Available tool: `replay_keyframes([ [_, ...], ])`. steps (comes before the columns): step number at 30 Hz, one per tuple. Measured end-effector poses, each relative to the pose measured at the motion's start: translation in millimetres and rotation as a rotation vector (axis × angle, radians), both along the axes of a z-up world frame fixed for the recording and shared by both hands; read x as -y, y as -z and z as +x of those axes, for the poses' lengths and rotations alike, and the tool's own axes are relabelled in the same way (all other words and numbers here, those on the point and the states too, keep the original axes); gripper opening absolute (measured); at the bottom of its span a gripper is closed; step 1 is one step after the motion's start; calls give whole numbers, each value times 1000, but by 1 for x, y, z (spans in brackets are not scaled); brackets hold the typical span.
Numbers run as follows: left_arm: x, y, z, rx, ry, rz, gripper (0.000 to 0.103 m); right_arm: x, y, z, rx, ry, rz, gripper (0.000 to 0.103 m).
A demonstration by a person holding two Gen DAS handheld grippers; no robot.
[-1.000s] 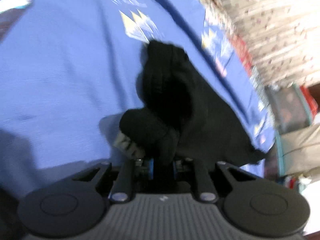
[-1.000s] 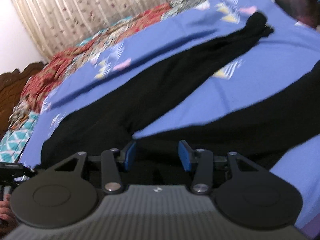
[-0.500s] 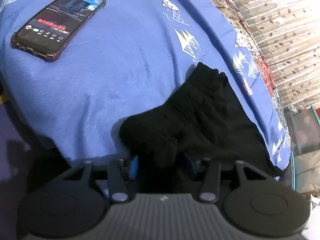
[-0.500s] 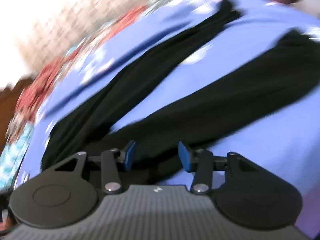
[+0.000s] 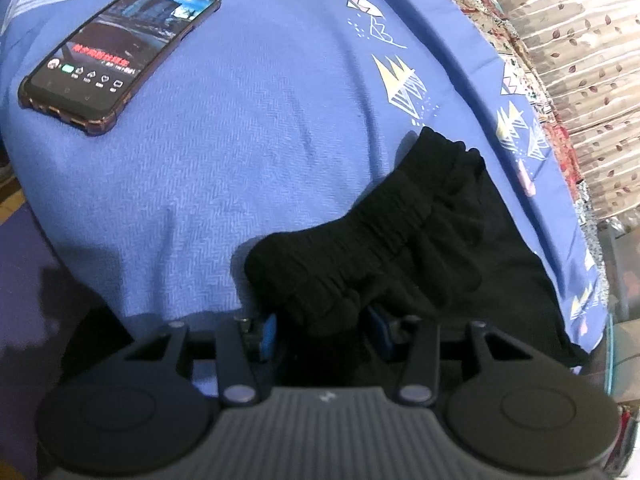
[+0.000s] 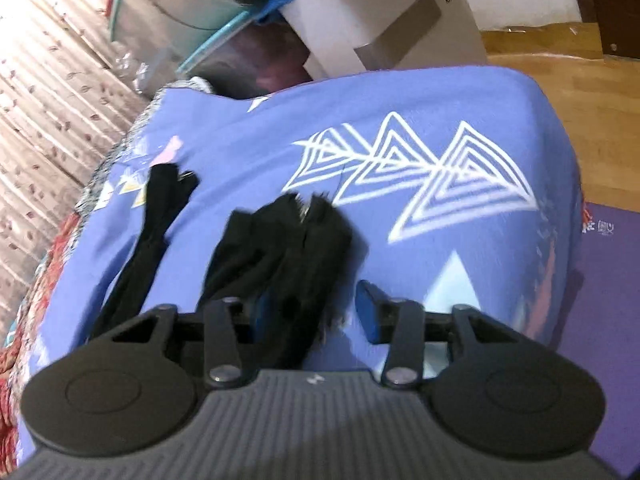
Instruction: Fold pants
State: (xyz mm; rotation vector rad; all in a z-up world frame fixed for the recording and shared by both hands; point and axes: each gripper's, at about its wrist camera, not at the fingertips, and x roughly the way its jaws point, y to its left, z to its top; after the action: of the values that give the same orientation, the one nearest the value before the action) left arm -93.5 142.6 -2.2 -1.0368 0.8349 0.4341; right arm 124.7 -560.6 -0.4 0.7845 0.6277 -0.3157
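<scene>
L wrist: pants (image 5: 400, 248) waistband betw. open left hand-held gripper (image 5: 324, 330) fingers.

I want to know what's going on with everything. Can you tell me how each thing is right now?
Black pants: unfolded on the blue bedspread, waistband bunched, legs spread apart.
Left gripper: open, waistband between its fingers.
Right gripper: open, one leg's end lies between its fingers.
Other leg: stretched out flat, off to the side.
Smartphone: lying face up, screen lit.
</scene>
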Motion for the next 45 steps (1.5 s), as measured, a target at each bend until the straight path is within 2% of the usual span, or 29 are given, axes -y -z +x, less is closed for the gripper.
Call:
replay_keyframes([
  [2, 0, -2, 3, -17, 3, 17, 35, 8, 3, 7, -21, 7, 28, 10],
  [3, 0, -3, 4, -21, 5, 22, 32, 12, -2, 3, 1, 16, 55, 9],
  [5, -1, -3, 5, -26, 6, 25, 32, 19, -21, -14, 130, 17, 126, 9],
  [7, -1, -2, 7, -41, 9, 29, 31, 21, -47, -14, 215, 10, 164, 8],
  [11, -3, -4, 12, -47, 5, 36, 31, 18, -78, 43, 226, -27, 191, 9],
  [13, -2, -3, 11, -40, -12, 31, 31, 7, -84, 85, 187, -74, 136, 13],
  [15, -1, -2, 9, -36, -24, 27, 31, -4, -75, 123, 104, -127, 112, 23],
  [17, -1, -2, 6, -32, -31, 21, 31, -8, -64, 133, 65, -111, 93, 30],
  [20, -3, -1, 7, -36, -21, 20, 31, 1, -54, 101, 123, -72, 69, 31],
  [22, -4, -1, 10, -51, -6, 28, 31, 9, -45, 73, 136, -44, 20, 36],
  [24, -3, -3, 15, -64, 10, 42, 31, 14, -32, 50, 112, -4, -10, 55],
  [29, -2, -4, 15, -63, 0, 46, 31, -2, -4, 67, 33, -74, 36, 56],
  [31, 0, -4, 11, -54, -8, 43, 31, -12, -2, 79, 10, -78, 28, 50],
  [32, 0, -4, 10, -52, -9, 44, 30, -18, -3, 84, 0, -82, 8, 20],
  [33, 0, -4, 8, -50, -10, 44, 29, -21, -4, 88, -22, -91, -1, 8],
  [34, 0, -4, 8, -49, -12, 43, 28, -22, -6, 88, -46, -84, -8, 8],
  [35, -1, -6, 7, -48, -14, 43, 27, -22, -12, 82, -32, -49, -24, 7],
  [37, -1, -10, 7, -37, -11, 54, 22, -13, -34, 58, 50, 16, -63, 7],
  [39, 0, -17, 5, -19, 4, 62, 21, 6, -51, 28, 113, 89, -52, 7],
  [41, 2, -20, 3, 13, 42, 30, 21, 32, -63, -8, 158, 190, -39, 7],
  [43, 8, -18, 5, 26, 101, -6, 21, 57, -67, -41, 166, 295, -47, 7],
  [45, 19, -12, 9, 22, 171, -16, 22, 79, -64, -64, 138, 363, -81, 7],
])
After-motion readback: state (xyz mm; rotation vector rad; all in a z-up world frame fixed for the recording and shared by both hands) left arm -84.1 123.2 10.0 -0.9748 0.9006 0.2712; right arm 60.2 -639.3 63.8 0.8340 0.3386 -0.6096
